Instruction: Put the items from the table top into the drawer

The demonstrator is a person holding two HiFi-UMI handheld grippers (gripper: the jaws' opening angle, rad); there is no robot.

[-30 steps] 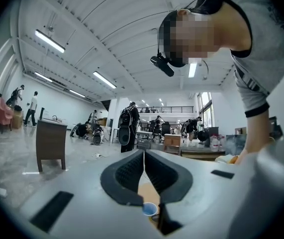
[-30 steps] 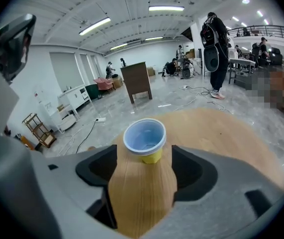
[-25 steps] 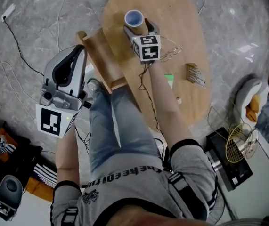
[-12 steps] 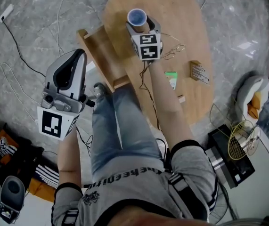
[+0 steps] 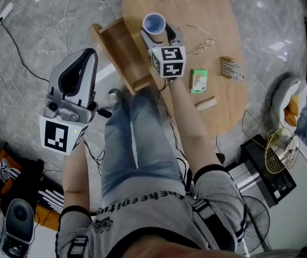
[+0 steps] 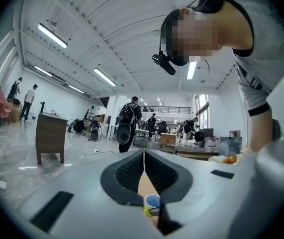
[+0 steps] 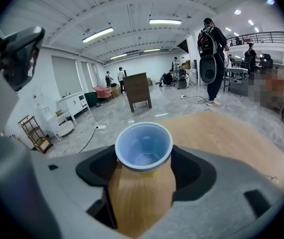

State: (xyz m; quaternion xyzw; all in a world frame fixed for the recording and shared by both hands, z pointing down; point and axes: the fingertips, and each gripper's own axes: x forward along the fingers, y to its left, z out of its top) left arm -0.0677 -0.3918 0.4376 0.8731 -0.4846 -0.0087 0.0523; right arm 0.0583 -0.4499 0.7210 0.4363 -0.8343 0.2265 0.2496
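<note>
Gripping the blue-lined paper cup at top centre, the right gripper has just been closing its jaws around it. The open wooden drawer lies just left. The likely next move is to shift left, lower and release. The left gripper, at centre left, is clenched on nothing.

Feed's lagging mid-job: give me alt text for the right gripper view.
A blue cup with a yellow base is clamped in the right tongs, which have just been closing on it, over the wooden table top. A person with a backpack stands beyond.
</note>
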